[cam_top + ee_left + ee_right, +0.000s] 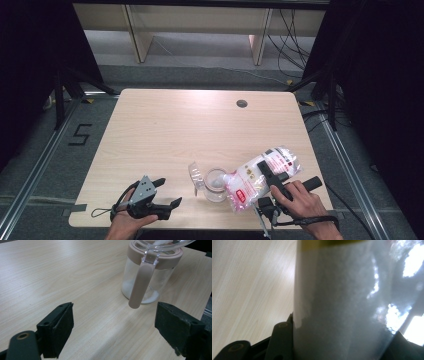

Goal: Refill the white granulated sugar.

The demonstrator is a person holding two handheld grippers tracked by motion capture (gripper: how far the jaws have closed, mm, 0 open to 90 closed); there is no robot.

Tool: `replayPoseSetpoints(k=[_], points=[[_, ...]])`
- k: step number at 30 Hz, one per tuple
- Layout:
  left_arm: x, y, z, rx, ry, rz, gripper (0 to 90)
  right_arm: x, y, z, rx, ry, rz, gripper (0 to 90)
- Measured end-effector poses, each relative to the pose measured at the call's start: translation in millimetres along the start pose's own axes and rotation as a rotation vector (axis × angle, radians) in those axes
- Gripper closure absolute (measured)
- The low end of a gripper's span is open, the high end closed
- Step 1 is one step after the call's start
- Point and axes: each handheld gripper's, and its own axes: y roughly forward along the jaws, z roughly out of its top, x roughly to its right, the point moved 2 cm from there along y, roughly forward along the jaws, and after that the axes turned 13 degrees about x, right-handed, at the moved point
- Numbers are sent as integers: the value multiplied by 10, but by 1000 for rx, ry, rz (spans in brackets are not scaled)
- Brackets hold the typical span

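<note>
Pale wood desk (165, 130) on grey floor (60, 165) carries a jar (216, 184); right tool (263, 169) grasps a bag (250, 185), left tool (169, 192) released.

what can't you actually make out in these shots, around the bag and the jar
- Bag print: too small to read in the high view.
- Bag's spout end: in the high view it meets the jar; the opening can't be seen.
- Jar lid: cut off by the left gripper view's top edge.
- Right gripper fingers: mostly covered by the bag.

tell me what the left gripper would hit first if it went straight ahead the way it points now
Probably the beige handle of the clear jar, which hangs nearest in line with the open left gripper; depth is unclear.
</note>
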Motion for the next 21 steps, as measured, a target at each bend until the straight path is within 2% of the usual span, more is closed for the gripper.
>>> replayPoseSetpoints(k=[1, 2, 3, 6, 7, 10, 11, 13, 15, 17, 21], points=[[0, 0, 0, 0, 0, -1, 153, -19, -19, -1, -20, 27, 12, 541], [1, 1, 0, 0, -1, -1, 153, -14, -16, 1, -13, 25, 9, 541], [-1, 7, -3, 4, -4, -7, 153, -34, -17, 5, -19, 53, 4, 542], [-5, 14, -8, 4, -4, -9, 152, -10, 7, 15, 12, 23, -3, 543], [-5, 13, -9, 1, -5, -9, 152, -30, 2, 18, 4, 45, -1, 544], [-3, 11, -8, -2, -4, -6, 152, -32, -1, 18, 5, 47, -3, 544], [-3, 12, -9, -2, -6, -6, 153, -10, 0, 18, 8, 14, -3, 545], [-2, 15, -11, -4, -6, -3, 153, -12, -17, 5, 0, 22, 6, 545], [-1, 14, -8, -8, -3, -1, 152, -23, -13, 4, 5, 37, -9, 545], [0, 9, -2, 1, -3, -11, 153, -22, -18, 7, -8, 40, -3, 546], [-1, 2, -1, 6, -4, -5, 153, -9, -18, 11, -4, 31, -3, 547]])
